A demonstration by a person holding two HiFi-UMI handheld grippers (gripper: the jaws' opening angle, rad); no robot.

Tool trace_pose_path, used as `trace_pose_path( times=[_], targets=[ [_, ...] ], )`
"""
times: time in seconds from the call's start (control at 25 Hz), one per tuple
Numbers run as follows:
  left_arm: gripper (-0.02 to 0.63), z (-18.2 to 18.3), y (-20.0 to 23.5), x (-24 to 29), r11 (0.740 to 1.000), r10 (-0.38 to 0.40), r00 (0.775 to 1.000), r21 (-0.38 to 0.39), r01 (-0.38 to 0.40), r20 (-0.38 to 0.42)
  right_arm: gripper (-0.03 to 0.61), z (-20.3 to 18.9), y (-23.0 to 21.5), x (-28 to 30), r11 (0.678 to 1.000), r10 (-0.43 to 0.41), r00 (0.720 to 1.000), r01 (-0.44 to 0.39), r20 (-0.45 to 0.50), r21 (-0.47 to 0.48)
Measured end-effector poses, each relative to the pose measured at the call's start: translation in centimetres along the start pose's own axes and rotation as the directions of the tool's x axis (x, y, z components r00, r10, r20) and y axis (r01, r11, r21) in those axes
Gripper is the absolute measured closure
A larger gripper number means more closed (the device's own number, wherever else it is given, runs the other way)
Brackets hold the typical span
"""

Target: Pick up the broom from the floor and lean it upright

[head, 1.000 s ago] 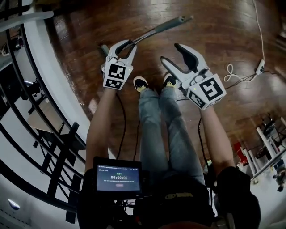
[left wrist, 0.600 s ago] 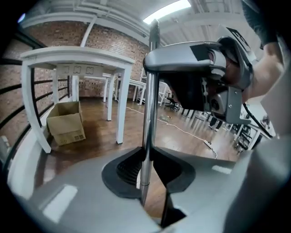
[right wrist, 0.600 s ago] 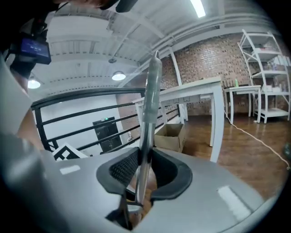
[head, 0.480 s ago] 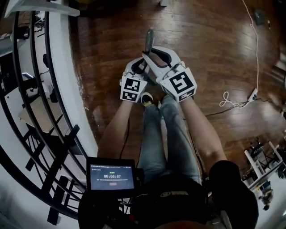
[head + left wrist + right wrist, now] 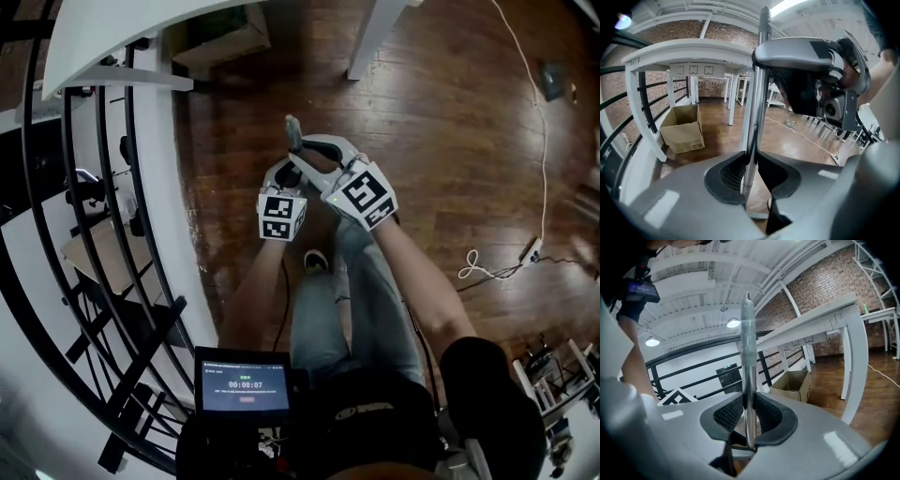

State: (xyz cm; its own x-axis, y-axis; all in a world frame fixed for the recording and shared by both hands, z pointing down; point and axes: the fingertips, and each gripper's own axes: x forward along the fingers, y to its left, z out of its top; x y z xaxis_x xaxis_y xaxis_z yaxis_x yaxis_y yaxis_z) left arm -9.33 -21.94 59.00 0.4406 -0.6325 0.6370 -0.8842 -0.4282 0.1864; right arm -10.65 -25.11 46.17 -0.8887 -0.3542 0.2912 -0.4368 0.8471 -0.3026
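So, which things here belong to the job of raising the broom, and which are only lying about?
Belong to the job: broom handle; left tongs and right tongs, both closed on it.

Only lying about: cardboard box; white cable; black railing; white table leg.

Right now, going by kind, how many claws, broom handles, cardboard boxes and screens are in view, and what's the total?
claws: 2 (left claw and right claw, both shut on the handle)
broom handle: 1
cardboard box: 1
screen: 1
total: 5
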Motion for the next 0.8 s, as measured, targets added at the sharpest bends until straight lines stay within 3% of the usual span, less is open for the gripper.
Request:
trace_pose_path(
  times=[0.28,0.52,0.8],
  targets=[
    [0.518,3.6,3.4,5.4,0.999,0.028,0.999,-0.018,-0.028,-0.026,0.497,1.5,-6.7,3.1,0.999,0.044,0.999,-0.044,-0.023,0.003],
    [0.518,6.1,5.7,10.1,0.999,-0.005,1.000,-0.034,0.005,0.019,0.497,2.4,-12.6,5.6,0.999,0.040,0.998,-0.040,-0.039,-0.011],
    [0.518,8.0,6.5,12.7,0.999,-0.047,0.999,0.007,0.047,0.024,0.494,3.2,-15.9,6.1,1.000,-0.001,1.000,0.001,-0.028,-0.007]
  ],
)
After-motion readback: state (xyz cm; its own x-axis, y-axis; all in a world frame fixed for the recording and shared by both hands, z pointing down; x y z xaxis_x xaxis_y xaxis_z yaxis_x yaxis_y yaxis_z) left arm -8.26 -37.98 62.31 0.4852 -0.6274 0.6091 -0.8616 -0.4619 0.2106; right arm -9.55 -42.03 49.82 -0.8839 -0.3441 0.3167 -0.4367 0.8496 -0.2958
